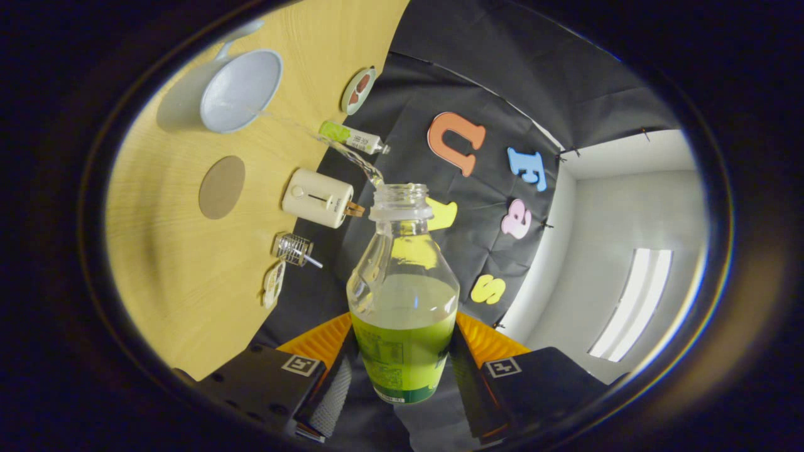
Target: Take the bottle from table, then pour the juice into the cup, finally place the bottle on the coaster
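Gripper view: the hand-held gripper grasps the clear, uncapped plastic bottle by its labelled body; a thin stream arcs into the round pale cup on the wood-grain table.

black gripper blocks with square markers, ribbed orange panels behind.

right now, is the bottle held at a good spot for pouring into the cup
Yes, likely. The hand-held gripper clamps the bottle on its labelled lower body, a finger on either side, leaving the tapered shoulder and open neck free as juice streams toward the cup.
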Tool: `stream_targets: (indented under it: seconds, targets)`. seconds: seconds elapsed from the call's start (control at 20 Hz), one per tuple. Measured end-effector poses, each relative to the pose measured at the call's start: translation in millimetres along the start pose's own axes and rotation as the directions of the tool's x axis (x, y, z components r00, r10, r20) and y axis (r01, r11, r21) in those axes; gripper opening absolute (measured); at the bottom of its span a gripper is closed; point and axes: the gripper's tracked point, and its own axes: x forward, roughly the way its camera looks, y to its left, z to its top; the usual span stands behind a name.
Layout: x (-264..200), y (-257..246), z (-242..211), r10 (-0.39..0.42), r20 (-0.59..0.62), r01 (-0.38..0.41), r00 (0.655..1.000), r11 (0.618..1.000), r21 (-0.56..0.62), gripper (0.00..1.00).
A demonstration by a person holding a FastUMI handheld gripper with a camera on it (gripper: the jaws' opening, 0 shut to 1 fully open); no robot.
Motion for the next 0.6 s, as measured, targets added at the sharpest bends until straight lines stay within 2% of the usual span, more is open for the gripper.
stream_targets:
  seconds: [0.6]
  targets:
    - [3.2, -15.0, 3.8, -0.031, -0.002, 0.031, 1.000, 0.998, -0.058, 0.81]
